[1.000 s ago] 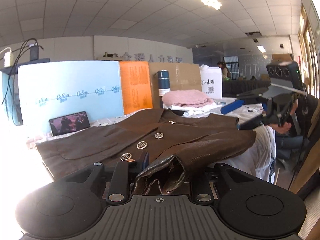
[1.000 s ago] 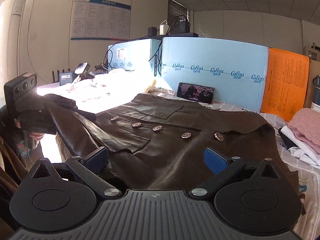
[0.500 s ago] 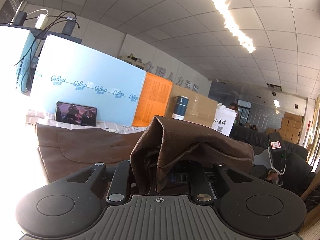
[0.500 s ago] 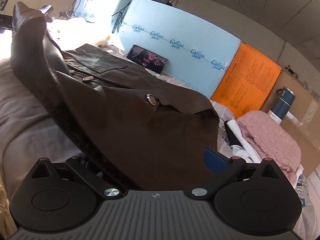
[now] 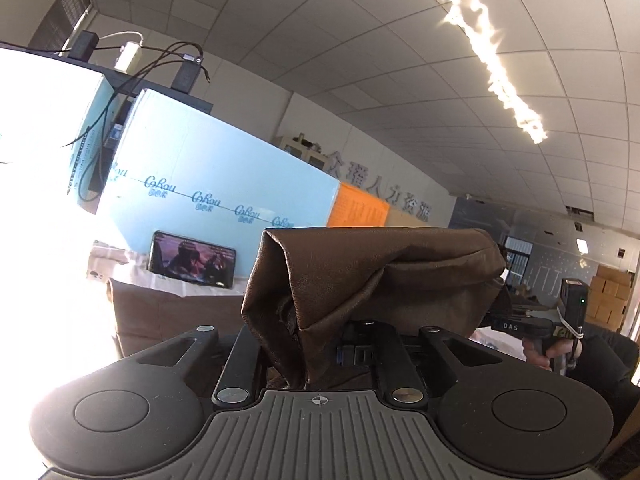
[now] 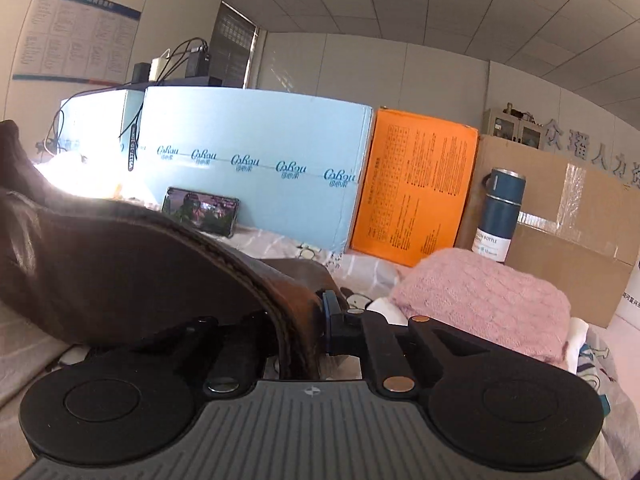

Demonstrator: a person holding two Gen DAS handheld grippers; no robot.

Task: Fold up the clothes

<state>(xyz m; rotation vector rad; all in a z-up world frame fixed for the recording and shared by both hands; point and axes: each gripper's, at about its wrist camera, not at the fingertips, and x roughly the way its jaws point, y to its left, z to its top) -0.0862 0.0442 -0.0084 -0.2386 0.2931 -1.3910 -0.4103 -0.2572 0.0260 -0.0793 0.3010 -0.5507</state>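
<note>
A brown leather jacket (image 5: 372, 276) is lifted off the table and stretched between both grippers. My left gripper (image 5: 316, 344) is shut on a bunched edge of it, which hides the fingertips. In the right wrist view the jacket (image 6: 132, 264) hangs to the left as a raised fold, and my right gripper (image 6: 296, 320) is shut on its stitched edge. The right gripper (image 5: 560, 320) also shows in the left wrist view, at the jacket's far end. The rest of the jacket (image 5: 168, 316) lies on the table behind.
A folded pink knit (image 6: 484, 292) lies on white clothes at the right. A phone (image 6: 200, 216) leans on a blue board (image 6: 256, 164). An orange board (image 6: 420, 184), a blue bottle (image 6: 500, 212) and cardboard boxes (image 6: 580, 232) stand behind.
Both grippers have risen and carried the jacket's near edge up and toward the back. The right gripper, open a second ago, has shut on the jacket edge. The buttons are out of view.
</note>
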